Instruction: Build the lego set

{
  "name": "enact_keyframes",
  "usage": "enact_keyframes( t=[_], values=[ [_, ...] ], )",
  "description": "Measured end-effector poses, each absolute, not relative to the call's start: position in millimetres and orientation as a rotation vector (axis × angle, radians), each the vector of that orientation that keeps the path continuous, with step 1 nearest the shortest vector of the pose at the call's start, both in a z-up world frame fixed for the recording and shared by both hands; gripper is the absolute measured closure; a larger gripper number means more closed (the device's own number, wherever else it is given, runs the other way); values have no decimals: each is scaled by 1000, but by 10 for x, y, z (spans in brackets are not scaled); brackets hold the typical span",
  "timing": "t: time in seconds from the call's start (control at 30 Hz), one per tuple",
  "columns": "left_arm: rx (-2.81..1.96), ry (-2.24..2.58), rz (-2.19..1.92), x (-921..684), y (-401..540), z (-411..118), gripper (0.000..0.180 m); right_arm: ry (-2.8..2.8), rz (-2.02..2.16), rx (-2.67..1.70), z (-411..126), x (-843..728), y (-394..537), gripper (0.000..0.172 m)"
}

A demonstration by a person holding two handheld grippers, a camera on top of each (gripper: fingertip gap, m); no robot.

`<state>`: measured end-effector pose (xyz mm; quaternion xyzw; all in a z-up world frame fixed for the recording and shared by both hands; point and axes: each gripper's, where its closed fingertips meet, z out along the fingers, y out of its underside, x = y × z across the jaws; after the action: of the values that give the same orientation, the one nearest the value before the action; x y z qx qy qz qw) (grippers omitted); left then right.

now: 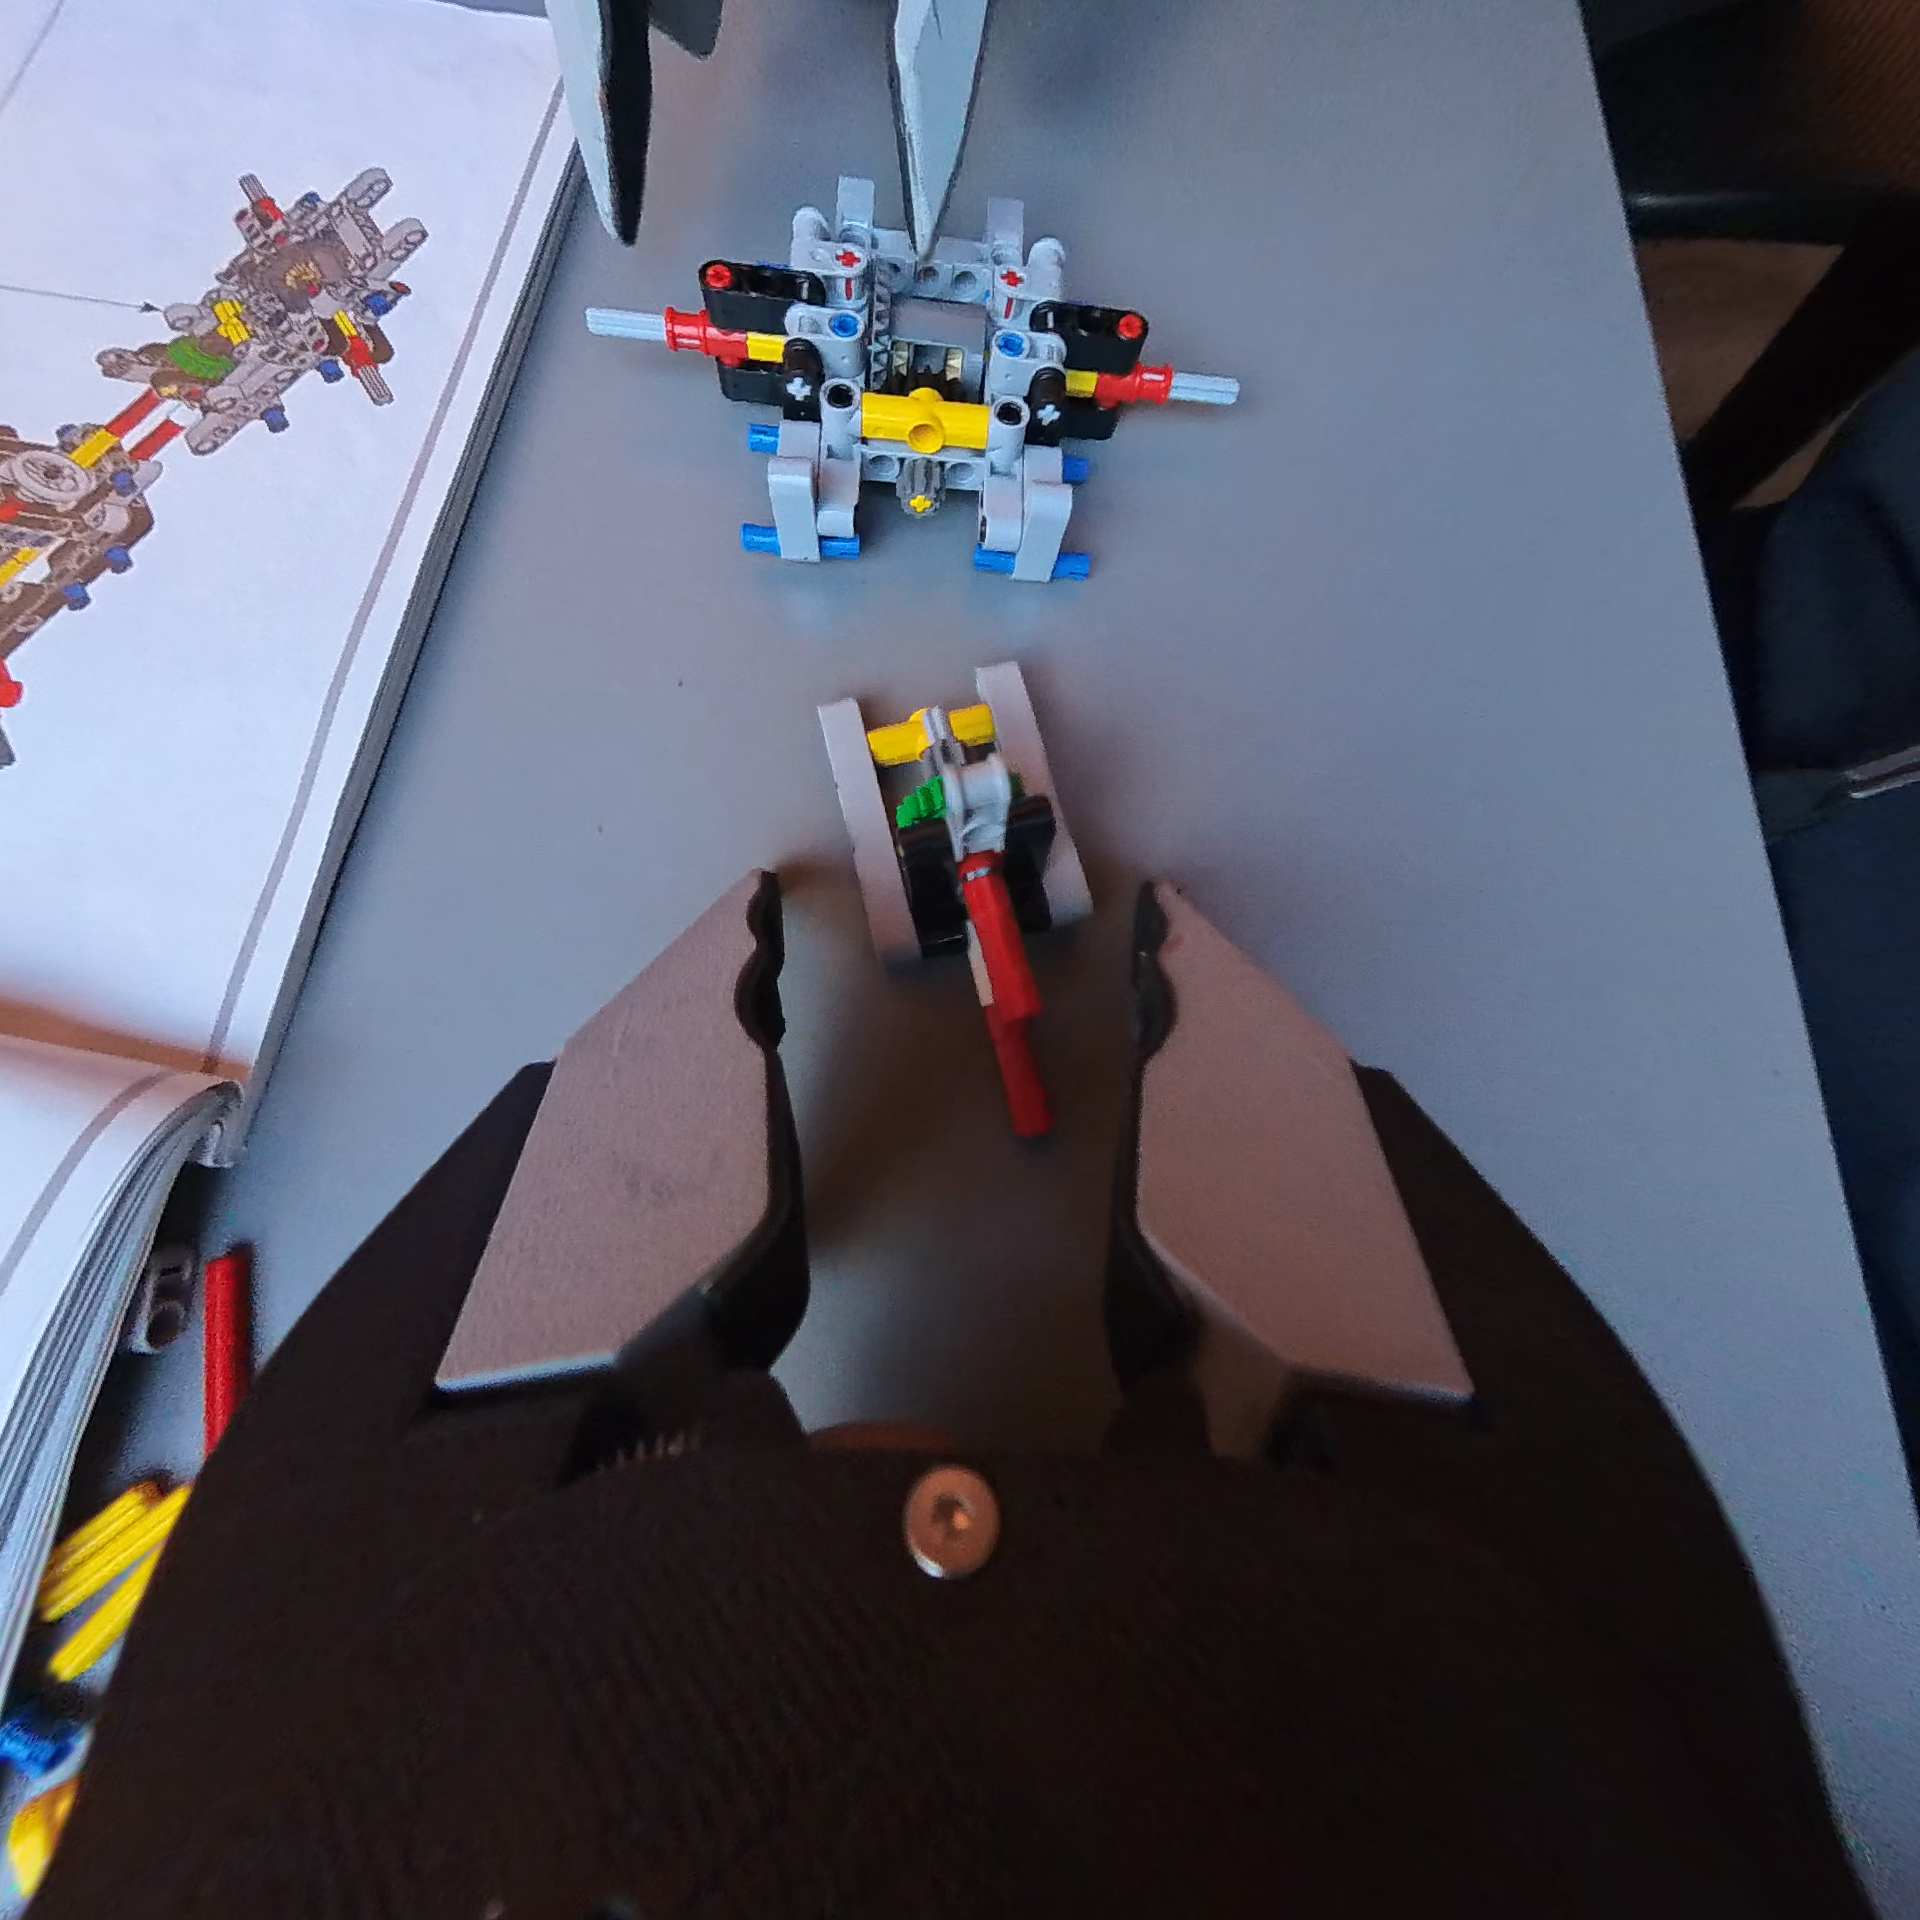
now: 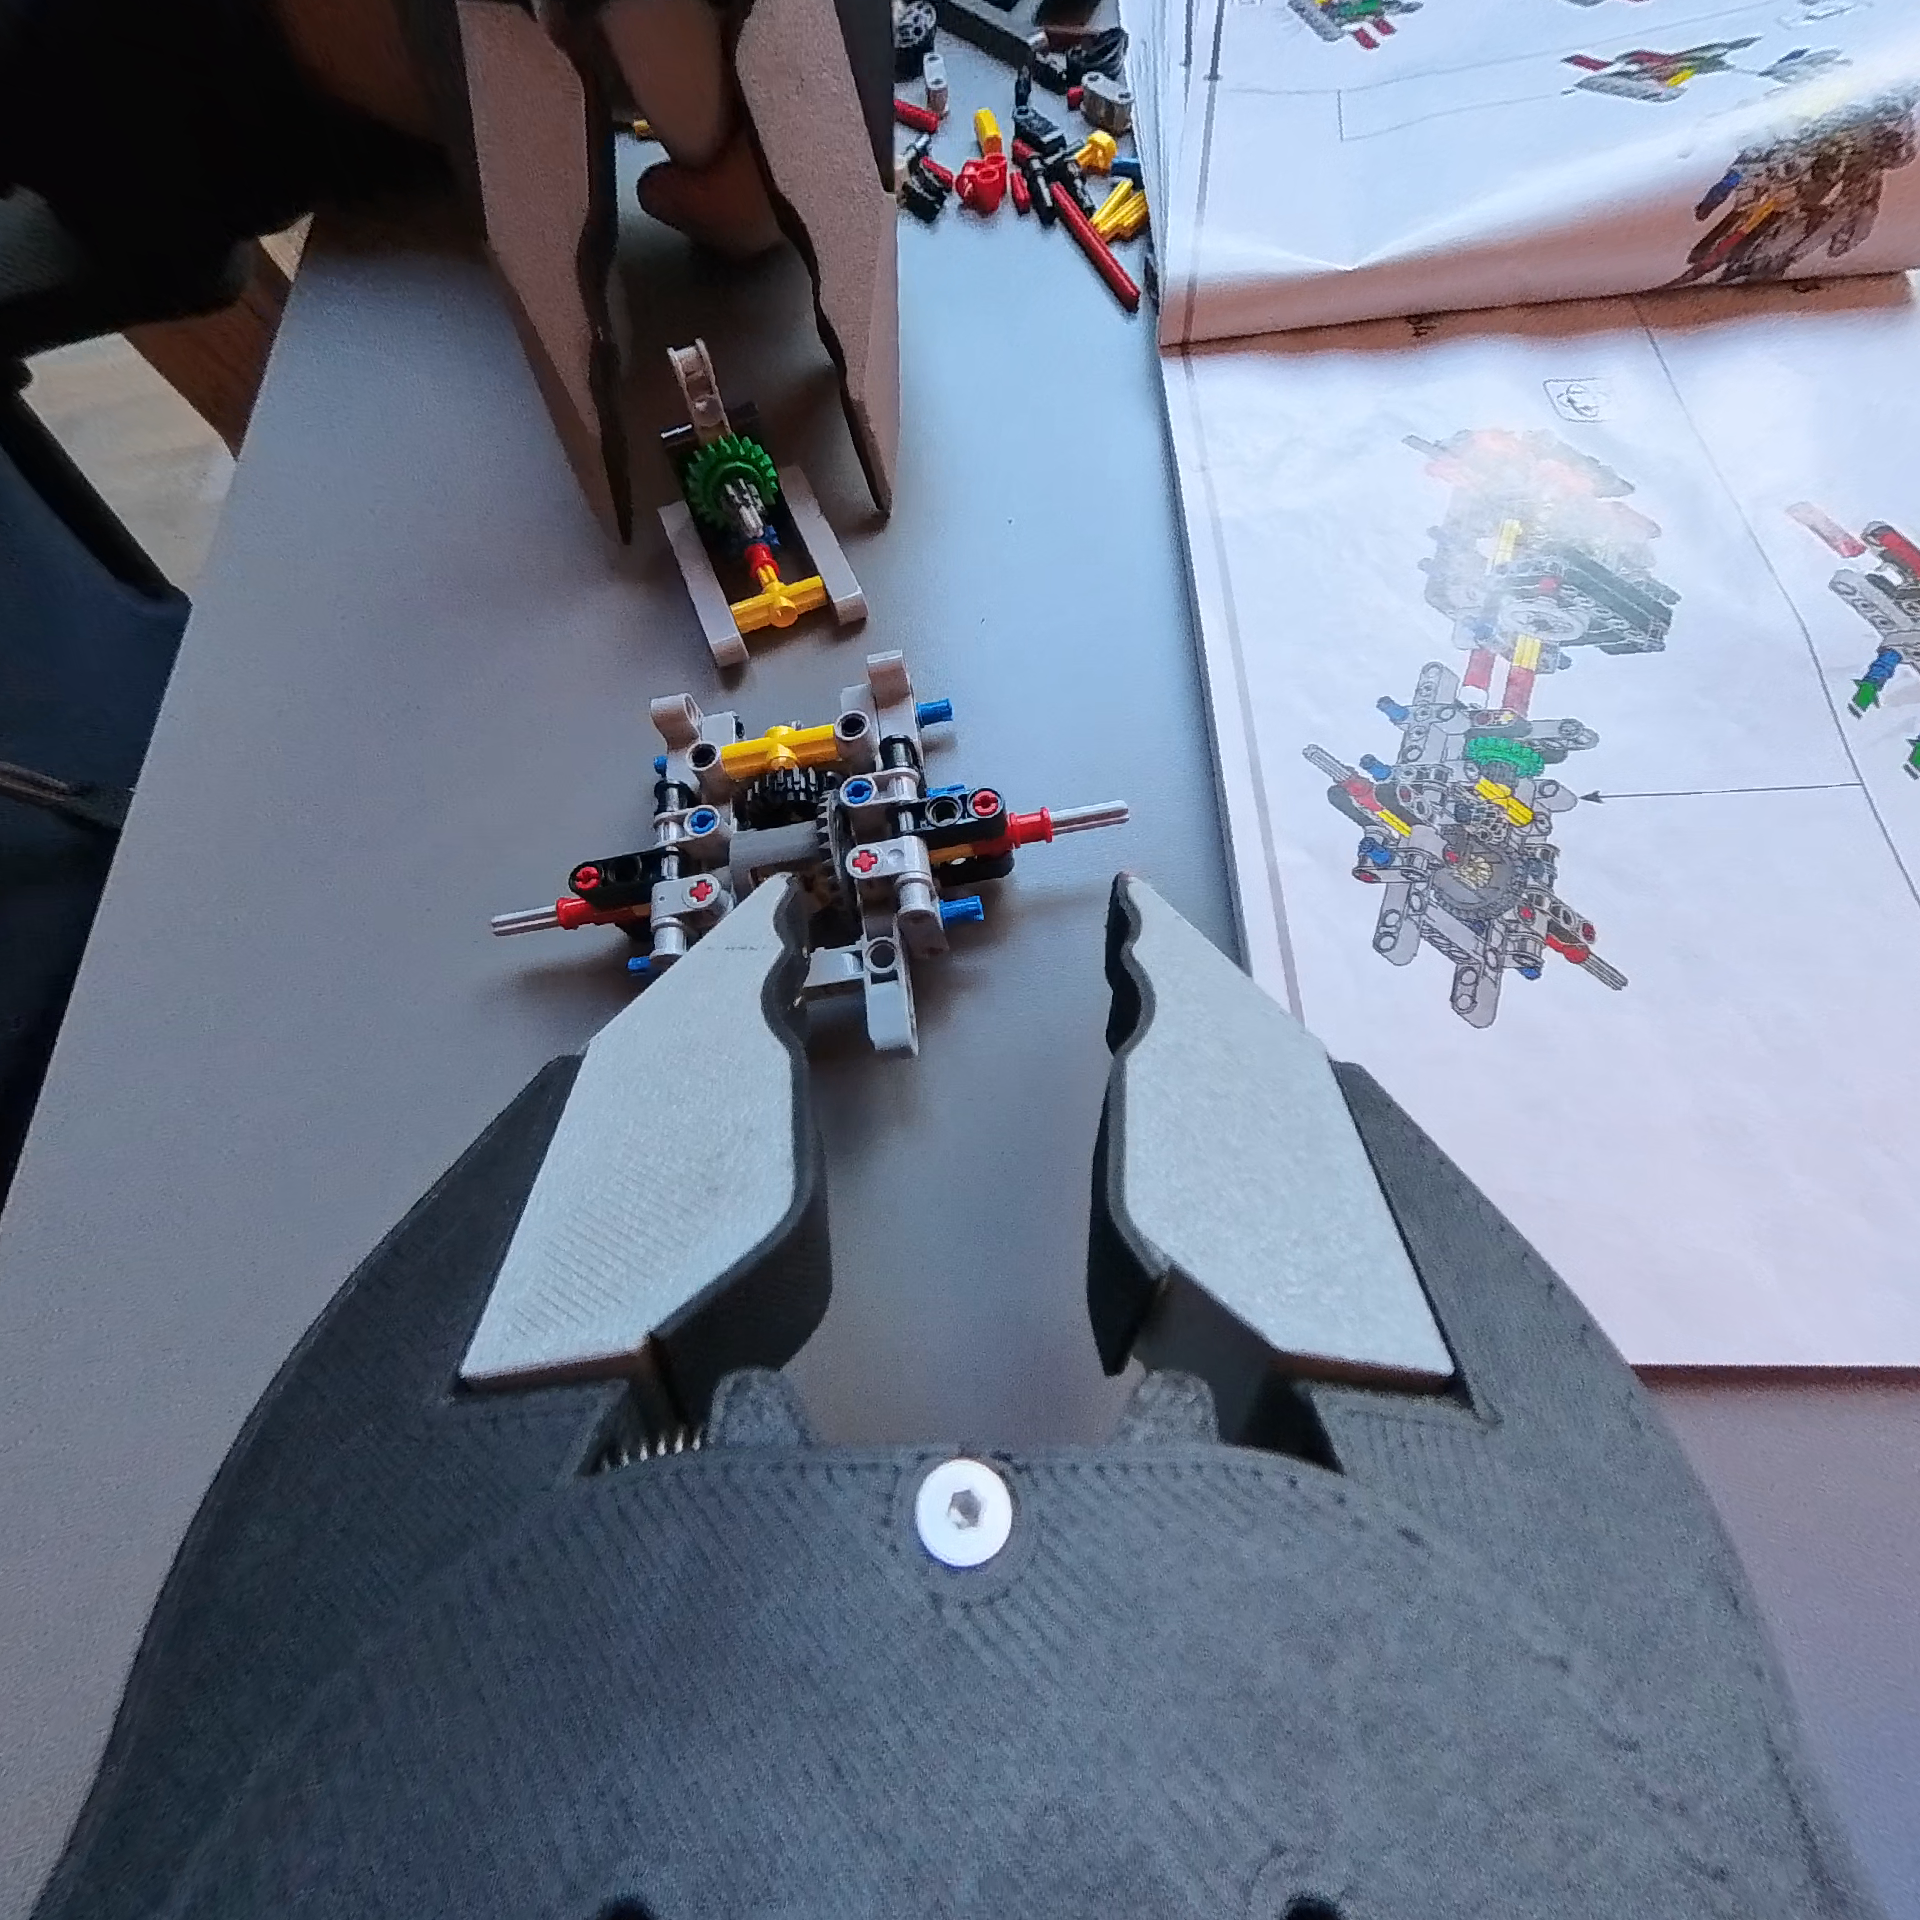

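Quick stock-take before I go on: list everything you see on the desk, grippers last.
Table: one, grey, under everything.
Large assembly: one, grey with black, yellow, red and blue parts, mid-table.
Small assembly: one, grey frame, green gear, yellow piece, red axle, between the left gripper's open tips, untouched.
Booklet: one, white, open, along the table's edge.
Loose parts: a pile, mixed colours, beside the booklet.
Left gripper: open, around the small assembly.
Right gripper: open, one finger over the large assembly; contact unclear.

Open right tongs hover over a grey brick assembly beside an instruction booklet.
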<state>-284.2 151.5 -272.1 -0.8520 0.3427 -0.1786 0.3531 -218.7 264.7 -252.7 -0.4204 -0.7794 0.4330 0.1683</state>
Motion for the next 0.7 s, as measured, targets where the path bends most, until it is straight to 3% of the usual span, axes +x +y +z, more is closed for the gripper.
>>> enact_keyframes(
  t=[0.53,0.6,0.7],
  values=[
    [-2206,879,-400,-2884,1552,-2732,127,-2232,1237,-1207,-2547,-2187,2648,118],
    [-2200,889,-409,-2873,1540,-2727,138,-2239,1234,-1207,-2555,-2184,2644,118],
    [-2202,884,-414,-2874,1542,-2726,139,-2245,1231,-1206,-2562,-2182,2639,118]
  ],
)
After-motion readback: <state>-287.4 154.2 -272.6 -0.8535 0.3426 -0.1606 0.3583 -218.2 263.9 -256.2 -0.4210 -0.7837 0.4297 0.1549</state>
